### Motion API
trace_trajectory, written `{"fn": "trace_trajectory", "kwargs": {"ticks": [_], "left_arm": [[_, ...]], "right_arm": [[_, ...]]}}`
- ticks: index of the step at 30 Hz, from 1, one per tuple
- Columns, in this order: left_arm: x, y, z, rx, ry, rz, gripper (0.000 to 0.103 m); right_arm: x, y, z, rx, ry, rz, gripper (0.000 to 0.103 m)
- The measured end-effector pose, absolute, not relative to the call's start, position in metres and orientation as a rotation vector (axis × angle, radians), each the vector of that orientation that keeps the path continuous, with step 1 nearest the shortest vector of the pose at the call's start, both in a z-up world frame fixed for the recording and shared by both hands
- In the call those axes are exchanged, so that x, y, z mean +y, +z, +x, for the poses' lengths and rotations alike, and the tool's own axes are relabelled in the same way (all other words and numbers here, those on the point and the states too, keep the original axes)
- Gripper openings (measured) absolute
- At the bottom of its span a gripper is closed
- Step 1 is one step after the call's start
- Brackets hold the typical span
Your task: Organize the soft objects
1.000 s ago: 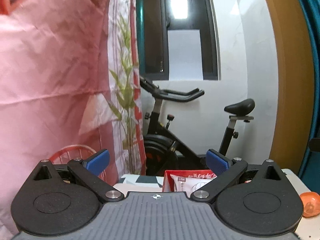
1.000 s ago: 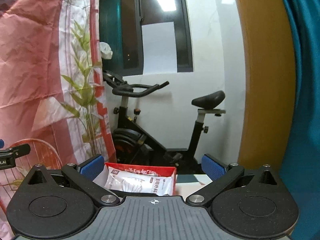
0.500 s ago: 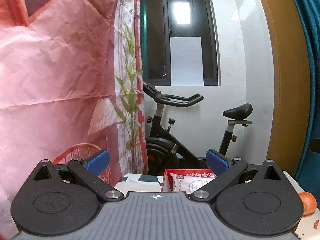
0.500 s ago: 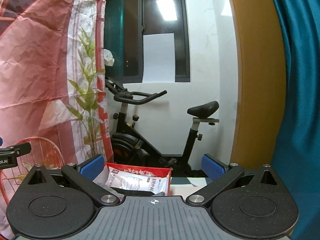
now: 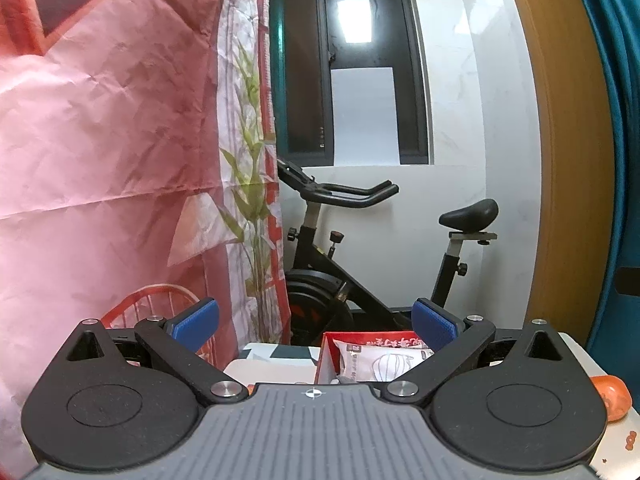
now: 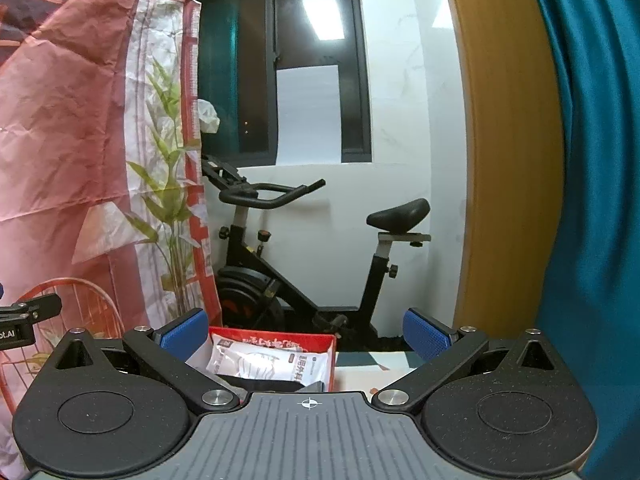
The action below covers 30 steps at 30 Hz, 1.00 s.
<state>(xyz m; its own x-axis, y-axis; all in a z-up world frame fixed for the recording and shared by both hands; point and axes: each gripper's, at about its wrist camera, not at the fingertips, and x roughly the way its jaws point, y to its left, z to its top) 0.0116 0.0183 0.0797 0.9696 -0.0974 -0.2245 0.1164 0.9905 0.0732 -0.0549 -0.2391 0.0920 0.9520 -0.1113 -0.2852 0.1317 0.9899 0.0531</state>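
A red box stands on the table ahead, and a white plastic packet lies in it. My left gripper is open and empty, with the box low between its blue pads and toward the right one. My right gripper is also open and empty; the box sits just inside its left pad. Both grippers are held level, above and short of the box. An orange soft object lies at the right edge of the left wrist view.
A pink patterned cloth hangs on the left. An exercise bike stands behind the table by a white wall. A teal curtain and wooden frame fill the right. The patterned tabletop extends beside the box.
Both wrist views have tilted or dropped slightly, so the bike and window sit lower in frame. The box and packet stay where they were; both grippers remain open.
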Motion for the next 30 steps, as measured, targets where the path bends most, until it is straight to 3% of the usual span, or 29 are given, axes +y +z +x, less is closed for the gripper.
{"fn": "trace_trajectory", "kwargs": {"ticks": [30], "left_arm": [[0.0232,0.0760,0.0174,0.240,-0.141,0.079,0.103]], "right_arm": [[-0.2440,0.0840,-0.0543,0.297,-0.135,0.079,0.103]]}}
